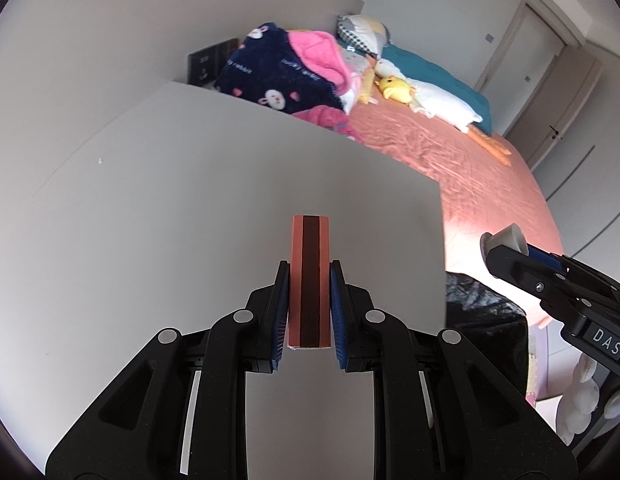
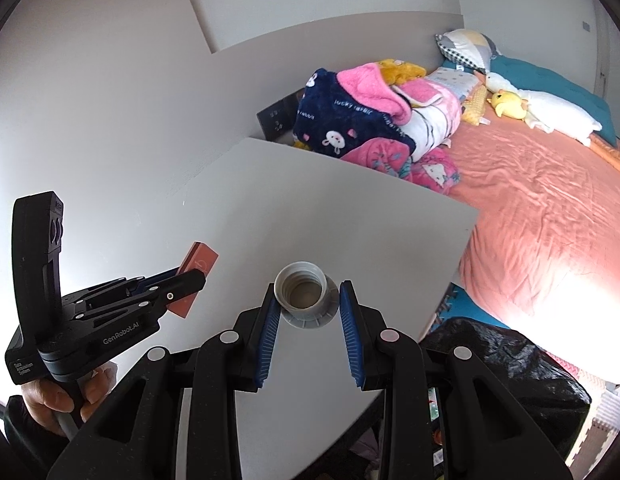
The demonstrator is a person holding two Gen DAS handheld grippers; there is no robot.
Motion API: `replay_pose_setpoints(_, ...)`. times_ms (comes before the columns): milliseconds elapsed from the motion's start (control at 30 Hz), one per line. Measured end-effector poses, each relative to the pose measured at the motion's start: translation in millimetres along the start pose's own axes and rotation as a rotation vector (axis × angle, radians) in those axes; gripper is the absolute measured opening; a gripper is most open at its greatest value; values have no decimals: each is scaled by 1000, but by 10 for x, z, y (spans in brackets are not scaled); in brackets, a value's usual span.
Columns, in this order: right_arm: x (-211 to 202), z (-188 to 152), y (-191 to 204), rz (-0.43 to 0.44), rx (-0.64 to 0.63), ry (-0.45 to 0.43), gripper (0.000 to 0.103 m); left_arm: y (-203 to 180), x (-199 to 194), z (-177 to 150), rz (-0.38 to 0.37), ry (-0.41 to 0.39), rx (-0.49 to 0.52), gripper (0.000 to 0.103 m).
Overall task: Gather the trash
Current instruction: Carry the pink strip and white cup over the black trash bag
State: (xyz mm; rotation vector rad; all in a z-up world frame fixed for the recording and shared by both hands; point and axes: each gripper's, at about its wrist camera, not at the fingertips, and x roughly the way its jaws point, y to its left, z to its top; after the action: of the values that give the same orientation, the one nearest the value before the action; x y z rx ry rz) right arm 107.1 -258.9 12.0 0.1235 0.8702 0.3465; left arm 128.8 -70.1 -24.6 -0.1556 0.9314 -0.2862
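My left gripper [image 1: 310,270] is shut on a small salmon-pink box with a dark brown stripe [image 1: 310,280] and holds it above the white table [image 1: 170,208]. The same box [image 2: 194,272] shows in the right wrist view, clamped in the left gripper [image 2: 192,278]. My right gripper [image 2: 310,294] is shut on a grey plastic cap-like piece [image 2: 306,294], open end toward the camera, above the table [image 2: 330,208]. That grey piece [image 1: 506,240] also shows at the right gripper's tips [image 1: 496,246] in the left wrist view. A black trash bag [image 2: 506,376] stands open beside the table's right edge.
A bed with an orange-pink sheet [image 2: 550,208] lies to the right, with piled blankets [image 2: 370,120] and plush toys [image 2: 510,104]. The black bag [image 1: 482,328] sits between table and bed. Walls stand behind the table; doors [image 1: 522,44] are at the far right.
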Motion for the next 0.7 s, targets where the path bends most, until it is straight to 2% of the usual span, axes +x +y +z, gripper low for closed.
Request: replay_pose_setpoints(700, -787, -328, -756, -106, 115, -86, 32, -1150, 156, -54, -155, 46, 184, 19)
